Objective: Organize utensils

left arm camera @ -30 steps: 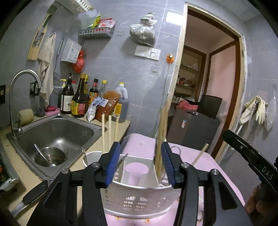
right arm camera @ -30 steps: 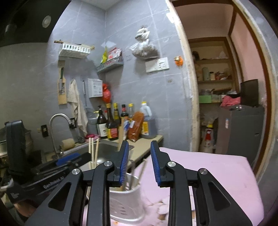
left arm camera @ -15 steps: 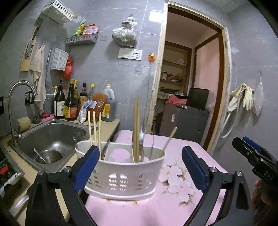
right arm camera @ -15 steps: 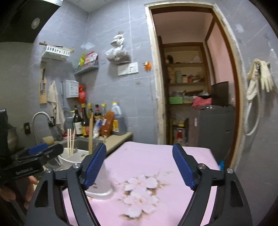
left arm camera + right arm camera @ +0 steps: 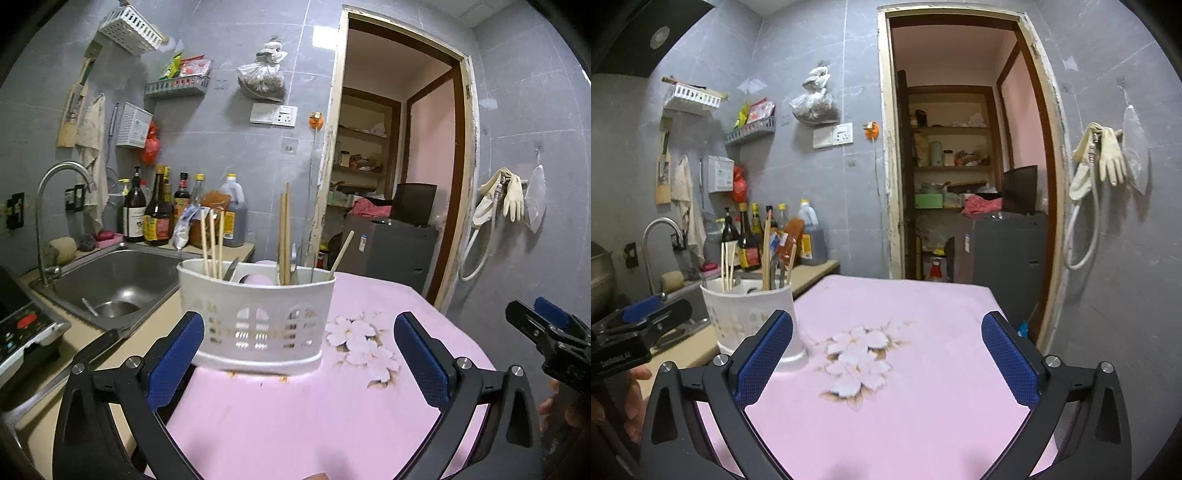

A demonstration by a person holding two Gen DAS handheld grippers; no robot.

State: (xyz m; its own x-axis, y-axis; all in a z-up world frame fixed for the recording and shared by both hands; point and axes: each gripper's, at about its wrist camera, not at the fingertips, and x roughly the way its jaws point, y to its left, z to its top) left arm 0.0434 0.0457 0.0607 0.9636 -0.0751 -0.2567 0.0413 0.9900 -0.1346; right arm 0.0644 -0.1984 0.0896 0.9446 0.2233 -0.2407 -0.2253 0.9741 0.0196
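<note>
Left gripper (image 5: 297,352) jaws opening, spread wide — nothing between the blue pads, the white utensil basket (image 5: 256,325) standing just beyond them on the pink tabletop (image 5: 332,413). Right gripper (image 5: 886,356) opening too, gaping over bare floral cloth, the basket off by its left finger. Chopsticks (image 5: 283,236) and spoon handles stand upright in the basket — pale sticks in its left compartment. Sink (image 5: 114,280) behind, left.
</note>
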